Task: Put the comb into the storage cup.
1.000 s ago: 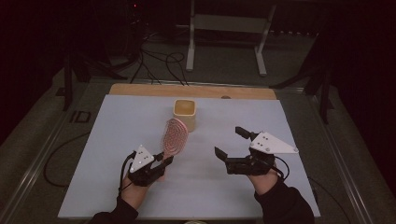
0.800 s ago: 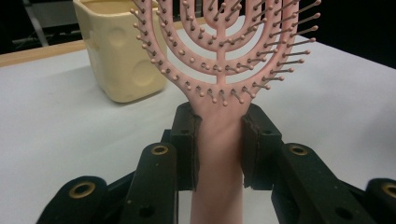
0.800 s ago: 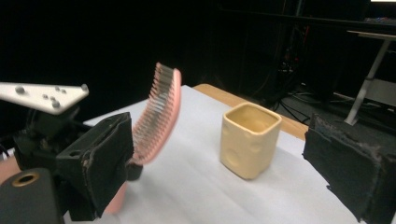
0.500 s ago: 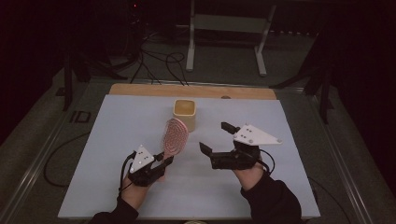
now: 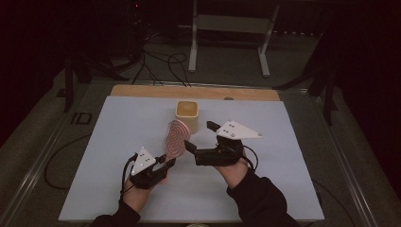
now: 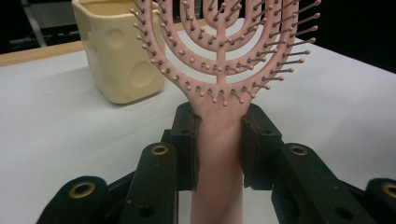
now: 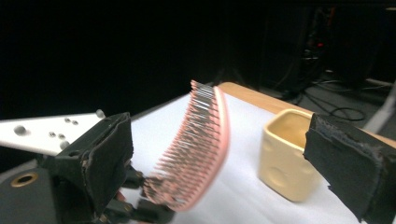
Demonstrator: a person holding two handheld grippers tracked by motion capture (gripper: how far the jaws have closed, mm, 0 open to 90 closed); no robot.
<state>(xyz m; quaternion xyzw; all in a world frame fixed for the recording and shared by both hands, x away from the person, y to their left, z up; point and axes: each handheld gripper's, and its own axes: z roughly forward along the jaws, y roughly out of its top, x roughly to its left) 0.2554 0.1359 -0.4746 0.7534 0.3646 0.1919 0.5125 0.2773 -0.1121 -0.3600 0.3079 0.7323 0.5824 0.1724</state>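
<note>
A white table (image 5: pixel 118 189) is stretching across the high view, with a strip of bare wood (image 5: pixel 142 91) running along its far edge and dark floor lying around it. Near the far middle of the white surface a cream-yellow square cup (image 5: pixel 187 113) is standing upright, open at the top; in the left gripper view its dimpled side (image 6: pixel 119 56) is showing just behind the brush. The pink hairbrush (image 5: pixel 177 138) is being held up off the table in front of the cup, its oval head tilting toward the cup and its bristle face turning toward the person's right side. The left gripper (image 5: pixel 166 163) is clamping the brush's handle: in the left gripper view (image 6: pixel 218 140) the two black pads are pressing on either side of the pink handle (image 6: pixel 218 158), just below the point where the bristled head spreads out. The right gripper (image 5: pixel 198 137) is hovering just beside the brush head on its right, with its jaws standing wide apart and nothing between the pads; in the right gripper view (image 7: pixel 219 158) the brush (image 7: pixel 201 140) is appearing edge-on in the gap ahead of the jaws, bristles pointing left, with the cup (image 7: pixel 285 154) standing to its right.
</note>
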